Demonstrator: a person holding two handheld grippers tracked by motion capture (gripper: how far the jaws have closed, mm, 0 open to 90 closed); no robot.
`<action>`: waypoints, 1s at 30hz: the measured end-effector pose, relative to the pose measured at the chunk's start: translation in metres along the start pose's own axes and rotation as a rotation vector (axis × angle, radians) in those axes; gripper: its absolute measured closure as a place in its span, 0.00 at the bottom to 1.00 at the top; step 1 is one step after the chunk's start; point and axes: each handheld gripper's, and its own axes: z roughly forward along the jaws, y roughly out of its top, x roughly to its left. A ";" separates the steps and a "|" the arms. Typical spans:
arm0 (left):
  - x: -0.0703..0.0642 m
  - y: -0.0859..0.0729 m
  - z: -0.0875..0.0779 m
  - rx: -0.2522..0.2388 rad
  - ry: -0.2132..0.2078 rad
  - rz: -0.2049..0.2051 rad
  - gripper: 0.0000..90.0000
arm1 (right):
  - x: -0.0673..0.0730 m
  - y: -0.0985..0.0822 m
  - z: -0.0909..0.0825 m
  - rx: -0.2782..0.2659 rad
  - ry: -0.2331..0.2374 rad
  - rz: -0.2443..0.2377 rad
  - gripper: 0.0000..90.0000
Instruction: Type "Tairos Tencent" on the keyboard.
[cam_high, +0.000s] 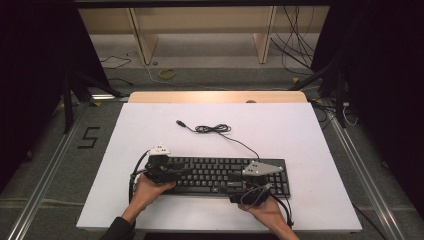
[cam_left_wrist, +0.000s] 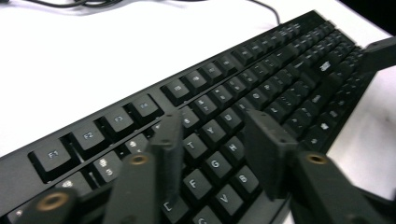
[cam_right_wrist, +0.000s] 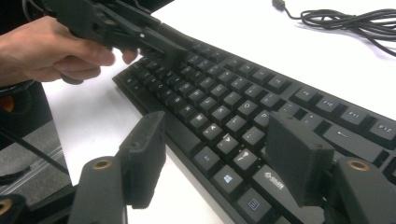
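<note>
A black keyboard (cam_high: 220, 175) lies across the near half of the white table; its keys also fill the left gripper view (cam_left_wrist: 261, 84) and the right gripper view (cam_right_wrist: 224, 93). My left gripper (cam_high: 182, 172) hovers over the keyboard's left part, with its jaws (cam_left_wrist: 217, 128) apart above the letter keys and nothing between them. My right gripper (cam_high: 236, 192) sits at the keyboard's front edge, right of centre. Its jaws (cam_right_wrist: 219, 130) stand wide, one over the table and one over the bottom key row, pressing on nothing. The left gripper (cam_right_wrist: 163, 44) and the hand holding it appear farther off.
The keyboard's cable (cam_high: 215, 129) lies coiled on the white table top (cam_high: 150, 125) behind it and ends in a loose plug (cam_high: 180, 122). A wooden strip (cam_high: 215, 96) borders the far edge. Dark floor, rails and stands surround the table.
</note>
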 end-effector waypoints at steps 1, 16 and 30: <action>-0.001 0.000 -0.001 -0.009 -0.004 0.003 0.56 | -0.001 0.000 -0.001 -0.002 -0.001 0.003 0.43; -0.009 -0.008 -0.021 -0.088 -0.049 0.019 0.41 | -0.008 -0.006 -0.015 -0.025 -0.025 0.012 0.43; -0.015 -0.024 -0.041 -0.149 -0.057 0.030 0.33 | -0.012 -0.016 -0.036 -0.058 -0.054 0.029 0.42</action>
